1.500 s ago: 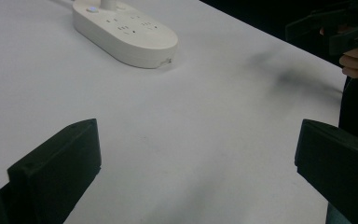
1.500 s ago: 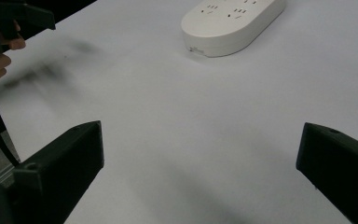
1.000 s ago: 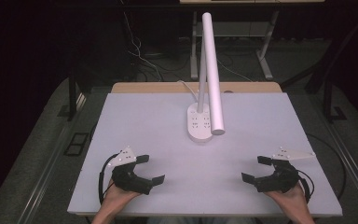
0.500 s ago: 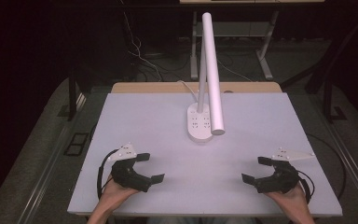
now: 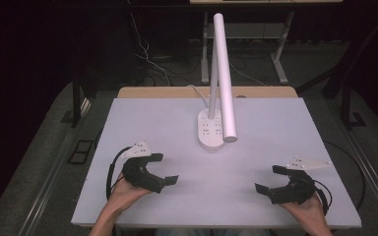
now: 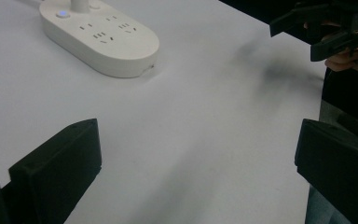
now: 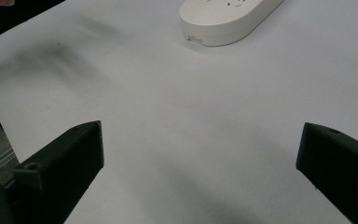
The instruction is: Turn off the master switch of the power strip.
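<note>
High view: the lamp (image 5: 216, 88) stands at the far middle of the table (image 5: 285, 128), its oval base (image 5: 210, 130) resting flat on the white top with sockets facing up, its long white head slanting forward over the base. The left gripper (image 5: 163, 169) sits near the front left edge, held in a hand (image 5: 123, 194), jaws spread wide and pointing toward the table's centre. The right gripper (image 5: 268, 179) sits near the front right edge, likewise held, jaws wide apart and pointing inward. Both are well apart from the base and from each other. Against the frame half a second earlier, the left gripper has shifted slightly forward and inward; the right gripper's place is nearly unchanged, and the lamp has not moved.

Left gripper view: the gripper (image 6: 198, 163) has both black jaws at the picture's outer edges, bare table between them. The base (image 6: 100, 32) lies ahead to the upper left, a small lit button on its far end. The right gripper (image 6: 317, 30) shows at the upper right, open.

Right gripper view: the gripper (image 7: 200, 163) has its jaws equally wide, nothing between them. The base (image 7: 228, 18) lies ahead at the top, near end toward the camera.
</note>
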Available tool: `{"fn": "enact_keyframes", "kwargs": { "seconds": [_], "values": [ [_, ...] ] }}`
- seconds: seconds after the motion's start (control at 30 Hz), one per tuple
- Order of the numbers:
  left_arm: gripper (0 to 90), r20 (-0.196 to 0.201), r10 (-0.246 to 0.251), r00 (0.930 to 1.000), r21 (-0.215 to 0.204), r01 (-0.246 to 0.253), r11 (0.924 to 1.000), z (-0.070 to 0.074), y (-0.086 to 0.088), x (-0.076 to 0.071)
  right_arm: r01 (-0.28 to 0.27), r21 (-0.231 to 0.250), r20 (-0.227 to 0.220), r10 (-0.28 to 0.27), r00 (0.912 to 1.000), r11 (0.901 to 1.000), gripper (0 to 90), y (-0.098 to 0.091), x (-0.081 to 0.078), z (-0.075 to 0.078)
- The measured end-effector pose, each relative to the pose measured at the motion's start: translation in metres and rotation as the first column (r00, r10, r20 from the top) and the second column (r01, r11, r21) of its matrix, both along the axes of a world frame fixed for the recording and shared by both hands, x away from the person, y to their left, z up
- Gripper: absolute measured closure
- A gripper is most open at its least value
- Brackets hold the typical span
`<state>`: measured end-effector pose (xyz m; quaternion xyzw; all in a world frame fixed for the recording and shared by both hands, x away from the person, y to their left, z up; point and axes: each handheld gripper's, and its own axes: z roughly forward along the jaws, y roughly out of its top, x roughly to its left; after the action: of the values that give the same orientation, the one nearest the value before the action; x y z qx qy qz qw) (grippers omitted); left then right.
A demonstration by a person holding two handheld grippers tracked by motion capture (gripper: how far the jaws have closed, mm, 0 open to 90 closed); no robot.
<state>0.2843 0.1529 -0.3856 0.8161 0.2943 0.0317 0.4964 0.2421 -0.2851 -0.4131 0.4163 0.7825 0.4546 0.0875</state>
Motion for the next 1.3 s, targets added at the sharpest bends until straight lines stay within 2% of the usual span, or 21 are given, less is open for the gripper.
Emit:
{"fn": "enact_keyframes", "kwargs": {
  "seconds": [0.43, 1.0, 1.3],
  "values": [
    [0.0, -0.019, -0.007, 0.9998, 0.034, 0.007, 0.9994, 0.011, -0.011, 0.019, 0.0, 0.003, 0.004, 0.0, 1.0, 1.0, 0.0, -0.001, -0.001, 0.001],
    [0.3, -0.005, -0.023, 0.9997, 0.067, 0.024, 0.9975, 0.026, -0.022, 0.042, -0.001, 0.003, 0.002, 0.001, 1.0, 1.0, 0.0, -0.002, -0.001, 0.001],
    [0.6, -0.012, -0.029, 0.9995, 0.081, 0.03, 0.9963, 0.029, -0.025, 0.052, -0.001, 0.004, 0.001, 0.001, 1.0, 1.0, 0.0, -0.003, -0.001, 0.001]
  ]
}}
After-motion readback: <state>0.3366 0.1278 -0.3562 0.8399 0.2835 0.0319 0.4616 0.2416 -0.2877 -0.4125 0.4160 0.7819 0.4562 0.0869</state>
